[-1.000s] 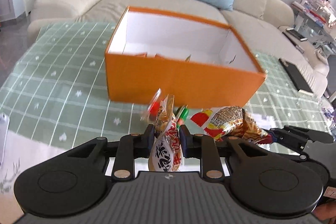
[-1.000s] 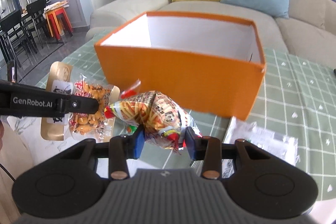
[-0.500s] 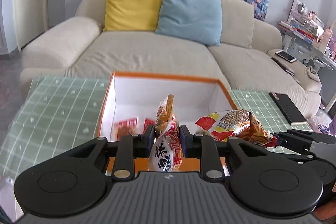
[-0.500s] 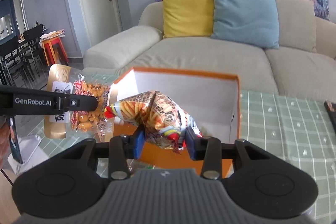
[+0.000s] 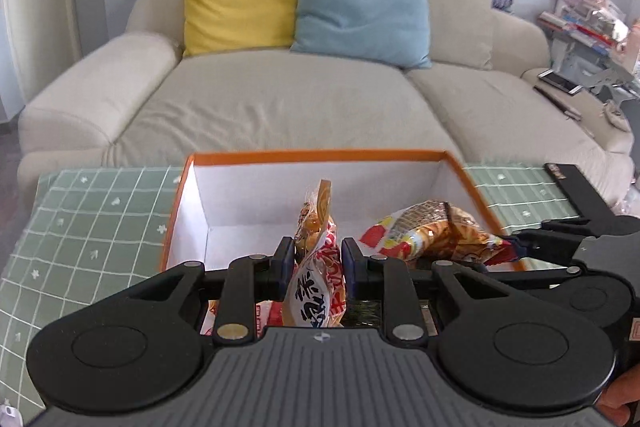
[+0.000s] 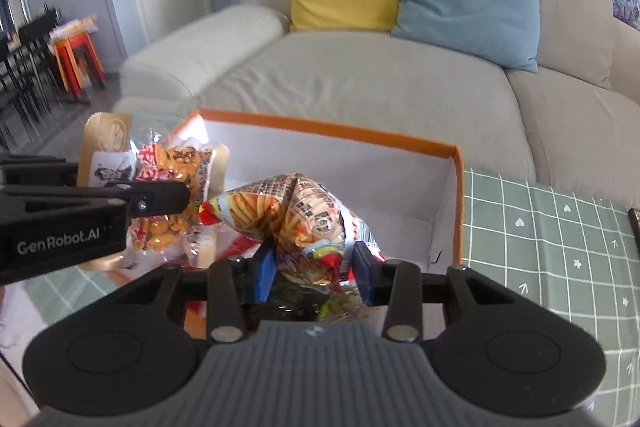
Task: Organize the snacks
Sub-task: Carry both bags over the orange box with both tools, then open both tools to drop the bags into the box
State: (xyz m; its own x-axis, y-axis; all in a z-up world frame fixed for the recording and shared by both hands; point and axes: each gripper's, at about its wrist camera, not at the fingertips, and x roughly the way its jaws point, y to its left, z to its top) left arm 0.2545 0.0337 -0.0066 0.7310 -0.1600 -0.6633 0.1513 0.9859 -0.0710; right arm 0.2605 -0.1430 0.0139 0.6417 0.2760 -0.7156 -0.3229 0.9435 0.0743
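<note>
while two hand-held grippers hold one packet each (two packets (image 5: 316,267)), one orange box (image 5: 466,173) sits below.

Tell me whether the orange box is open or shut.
Open. The orange box has no lid on; its white inside walls and floor show, with the two held snack packs above it.

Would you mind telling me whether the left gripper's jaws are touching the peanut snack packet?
Touching. In the left wrist view, the left gripper has both jaws pressed against the peanut snack packet, pinching it.
</note>
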